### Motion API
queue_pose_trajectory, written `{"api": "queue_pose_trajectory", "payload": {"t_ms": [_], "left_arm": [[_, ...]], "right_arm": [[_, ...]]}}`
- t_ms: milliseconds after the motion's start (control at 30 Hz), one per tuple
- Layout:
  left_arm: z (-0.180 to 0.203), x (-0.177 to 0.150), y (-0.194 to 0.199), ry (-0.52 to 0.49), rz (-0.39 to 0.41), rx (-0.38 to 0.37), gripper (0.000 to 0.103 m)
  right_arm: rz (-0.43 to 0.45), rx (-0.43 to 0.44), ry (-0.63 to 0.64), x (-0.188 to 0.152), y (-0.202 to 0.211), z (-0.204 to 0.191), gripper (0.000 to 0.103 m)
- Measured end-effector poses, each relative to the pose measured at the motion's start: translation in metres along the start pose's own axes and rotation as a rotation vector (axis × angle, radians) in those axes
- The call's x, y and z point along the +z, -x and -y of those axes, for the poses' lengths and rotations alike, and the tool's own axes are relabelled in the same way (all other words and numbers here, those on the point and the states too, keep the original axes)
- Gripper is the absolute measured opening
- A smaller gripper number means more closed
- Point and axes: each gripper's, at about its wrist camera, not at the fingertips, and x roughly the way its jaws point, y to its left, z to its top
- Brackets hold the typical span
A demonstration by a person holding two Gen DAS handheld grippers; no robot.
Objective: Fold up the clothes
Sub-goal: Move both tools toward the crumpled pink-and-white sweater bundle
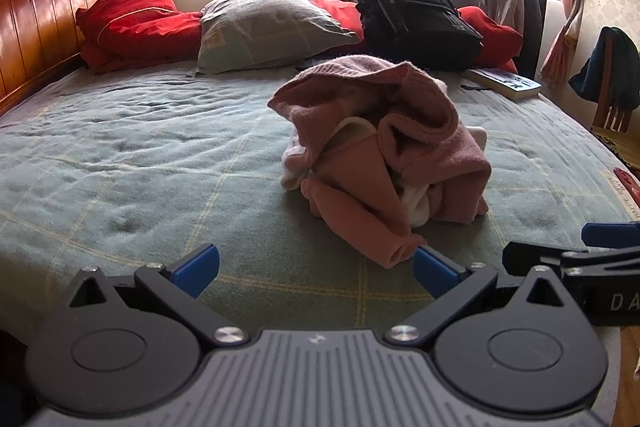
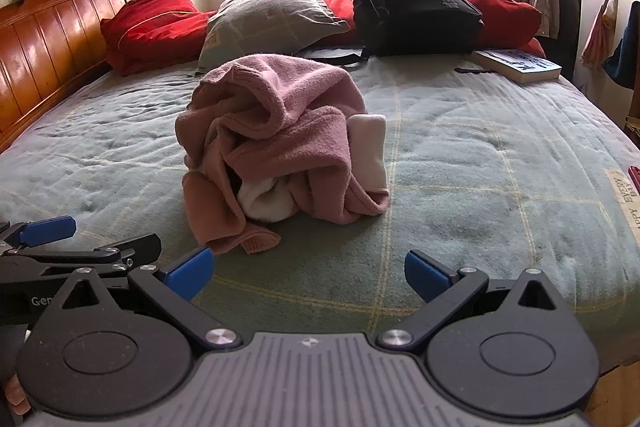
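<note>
Bed cover (image 2: 500,155) edge label (image 2: 622,201) reads "HAPPY EVERY DAY" — partly cropped.

Dusty-pink fleece garment (image 1: 384,147) with white lining on the grey-green bedspread (image 1: 140,155) checked in thin yellow lines; red pillows (image 1: 136,23), black backpack (image 1: 412,11).

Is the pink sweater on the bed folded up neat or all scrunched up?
Scrunched up. The pink sweater sits in a lumpy heap on the green blanket, with a sleeve trailing out in front and white cloth poking through.
</note>
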Motion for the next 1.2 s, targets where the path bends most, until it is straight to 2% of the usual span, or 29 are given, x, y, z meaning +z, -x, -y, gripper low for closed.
{"api": "queue_pose_trajectory", "payload": {"t_ms": [1200], "left_arm": [[0.0,-0.004,-0.015,0.008,-0.029,0.003,0.102]], "right_arm": [[-0.025,0.011,-0.025,0.002,-0.016,0.004,0.103]]}}
